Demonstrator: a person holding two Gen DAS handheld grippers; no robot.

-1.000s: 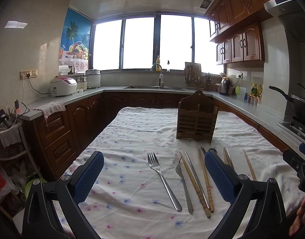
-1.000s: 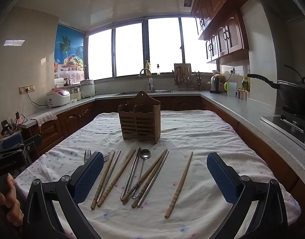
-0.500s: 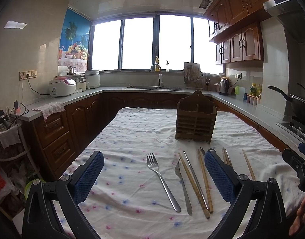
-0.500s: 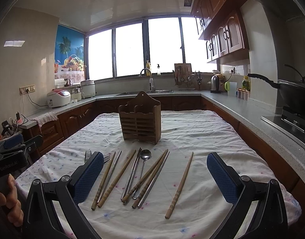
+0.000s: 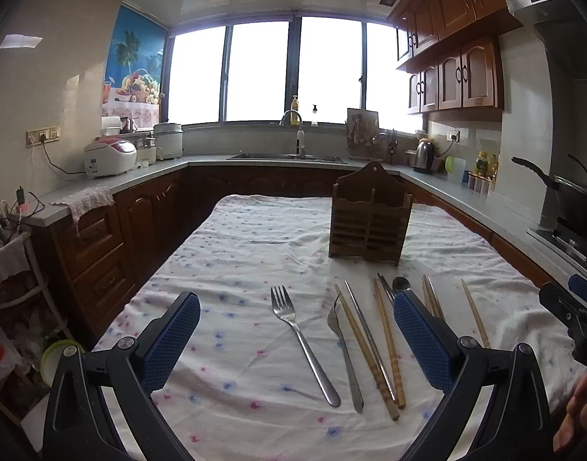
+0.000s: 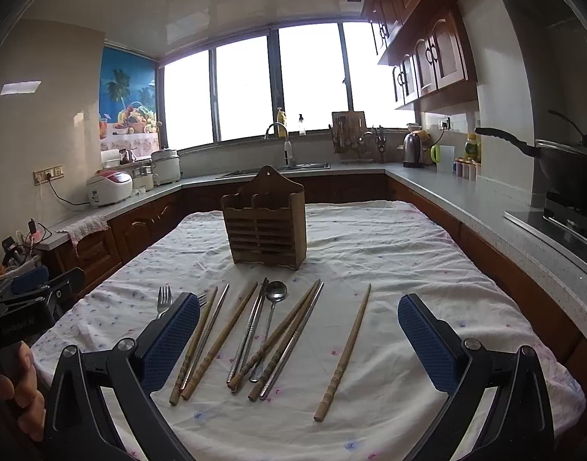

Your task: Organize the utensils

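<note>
A wooden utensil holder (image 5: 370, 223) (image 6: 265, 226) stands upright mid-table on a white flowered cloth (image 5: 247, 253). In front of it lie a fork (image 5: 301, 342), a second fork (image 5: 341, 349), a spoon (image 6: 272, 315), several wooden chopsticks (image 6: 216, 342) and metal chopsticks (image 6: 251, 326), and one lone wooden chopstick (image 6: 345, 349) to the right. My left gripper (image 5: 295, 342) is open and empty above the near forks. My right gripper (image 6: 299, 342) is open and empty above the chopstick pile.
Counters run around the table: rice cookers (image 5: 109, 155) at left, a sink (image 5: 289, 155) at the back, a kettle (image 6: 412, 150) and a wok (image 6: 566, 157) on the stove at right. A rack (image 5: 9, 269) stands at left.
Both grippers have barely shifted; the left view has drifted slightly. Nothing on the table moved.
</note>
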